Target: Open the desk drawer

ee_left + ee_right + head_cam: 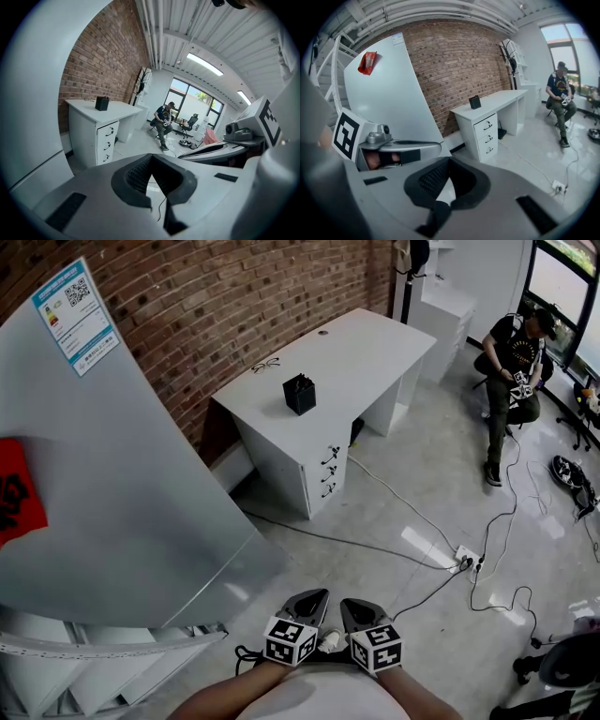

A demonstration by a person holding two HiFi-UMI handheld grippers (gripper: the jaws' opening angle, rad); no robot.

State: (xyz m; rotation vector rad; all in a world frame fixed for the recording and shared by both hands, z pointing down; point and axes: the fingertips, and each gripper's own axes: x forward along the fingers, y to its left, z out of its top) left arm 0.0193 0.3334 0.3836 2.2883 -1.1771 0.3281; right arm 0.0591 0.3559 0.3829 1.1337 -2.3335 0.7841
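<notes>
The white desk (361, 357) stands against the brick wall, well ahead of me. Its stack of three drawers (328, 472), each with a dark handle, is closed; the stack also shows in the left gripper view (108, 140) and in the right gripper view (488, 136). My left gripper (317, 595) and right gripper (350, 605) hang side by side at the bottom of the head view, far short of the desk. The left gripper (151, 157) has its jaws together with nothing between them. So does the right gripper (449, 160).
A black box (299, 393) and a pair of glasses (265, 364) lie on the desk. A big grey slanted panel (112, 484) fills the left. Cables and a power strip (466, 562) cross the floor. A person (511, 362) sits at the far right.
</notes>
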